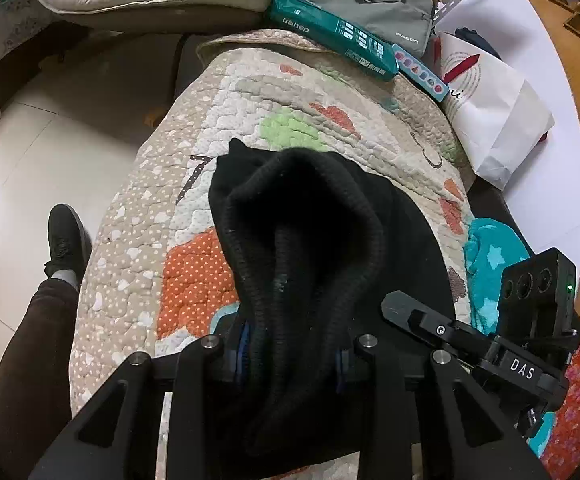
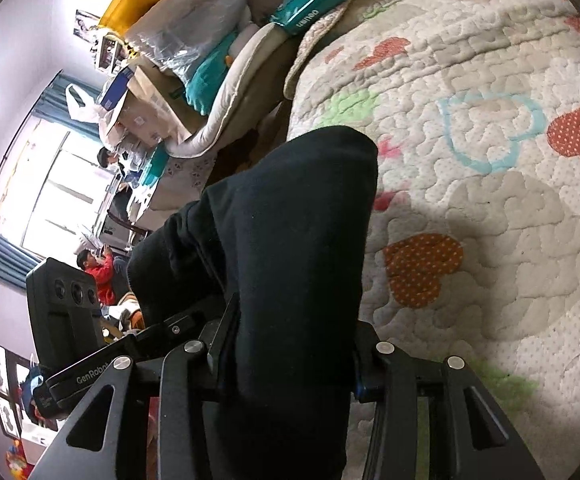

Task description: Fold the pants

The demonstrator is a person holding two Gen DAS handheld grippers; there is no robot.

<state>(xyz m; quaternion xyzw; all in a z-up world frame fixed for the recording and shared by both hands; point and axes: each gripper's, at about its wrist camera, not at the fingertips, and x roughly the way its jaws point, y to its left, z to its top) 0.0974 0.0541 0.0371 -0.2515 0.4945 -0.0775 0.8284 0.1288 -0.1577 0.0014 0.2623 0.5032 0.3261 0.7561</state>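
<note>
The black pants (image 1: 310, 232) lie bunched on a patterned quilt (image 1: 161, 208), with the ribbed waistband draped over my left gripper (image 1: 290, 360). My left gripper is shut on the waistband fabric, and its fingertips are hidden by the cloth. In the right wrist view my right gripper (image 2: 285, 368) is shut on another part of the black pants (image 2: 290, 220), held above the quilt (image 2: 490, 160). The cloth hangs over the jaws and hides the fingertips. The right gripper's body also shows in the left wrist view (image 1: 530, 320).
A teal package (image 1: 330, 36), a grey bag (image 1: 374, 0) and a white paper bag (image 1: 498, 120) sit at the quilt's far end. A teal star blanket (image 1: 490, 264) lies at the right. The person's leg and black shoe (image 1: 65, 240) stand on the tile floor at left.
</note>
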